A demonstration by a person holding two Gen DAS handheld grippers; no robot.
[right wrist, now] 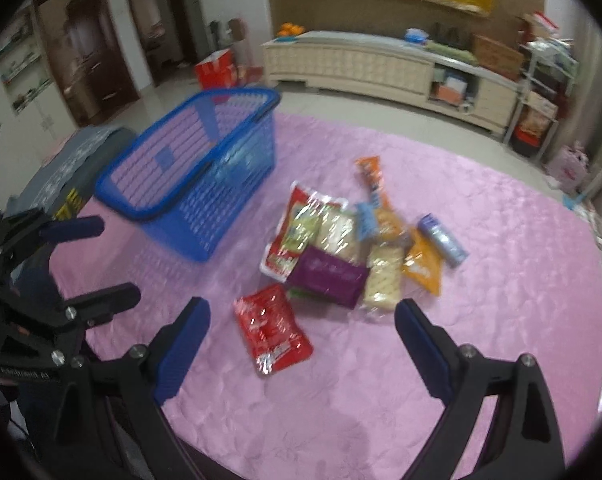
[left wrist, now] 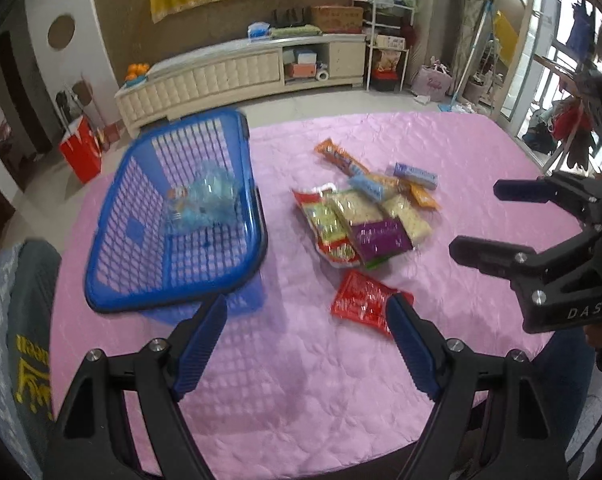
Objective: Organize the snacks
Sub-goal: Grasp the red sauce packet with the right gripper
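Blue basket is the landmark, w/ one pale-blue pack already inside. Snack pile lies loose just right of it; red packet nearest both tools. Left gripper & right gripper — jaws spread wide, holding nothing. Risk: glossy film slips from a pinch, or overlapping packs drag along — likely missing the basket.

The left tool is held with its two blue-padded fingers spread wide apart, nothing between them. The right tool is likewise wide open and holds nothing. Each shows at the edge of the other's view, side by side, both pointing forward.
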